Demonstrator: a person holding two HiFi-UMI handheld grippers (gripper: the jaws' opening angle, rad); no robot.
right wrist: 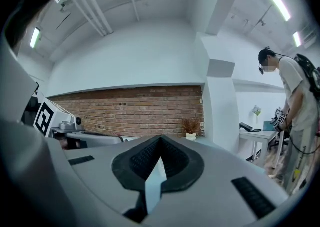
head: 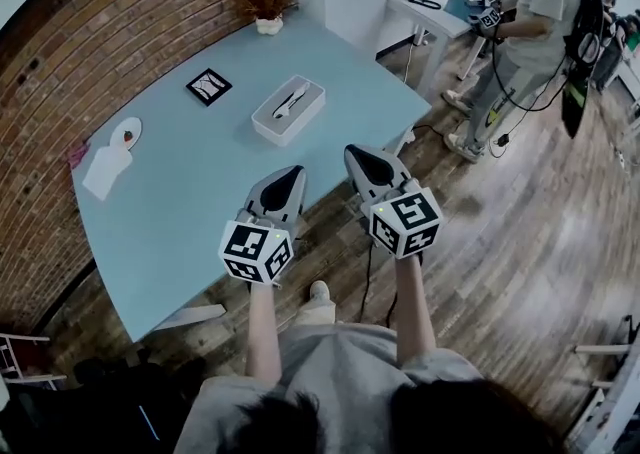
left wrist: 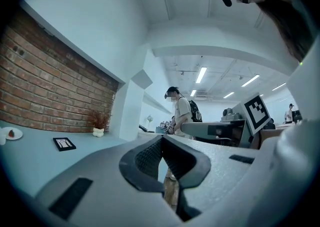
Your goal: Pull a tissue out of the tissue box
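The white tissue box (head: 288,110) lies on the light blue table (head: 190,192), with a white tissue (head: 291,98) sticking out of its top slot. My left gripper (head: 291,174) hangs above the table's near edge, a short way in front of the box, jaws shut and empty. My right gripper (head: 358,152) is beside it, just off the table's edge over the floor, also shut on nothing. In the left gripper view the jaws of the left gripper (left wrist: 161,139) meet; in the right gripper view those of the right gripper (right wrist: 160,139) meet too. Neither gripper view shows the box.
A small black picture frame (head: 209,86), a potted dry plant (head: 266,4), a small plate (head: 126,132) and a white paper (head: 105,170) are on the table. A brick wall runs behind. A person (head: 520,32) stands by a white desk (head: 430,2) at the far right.
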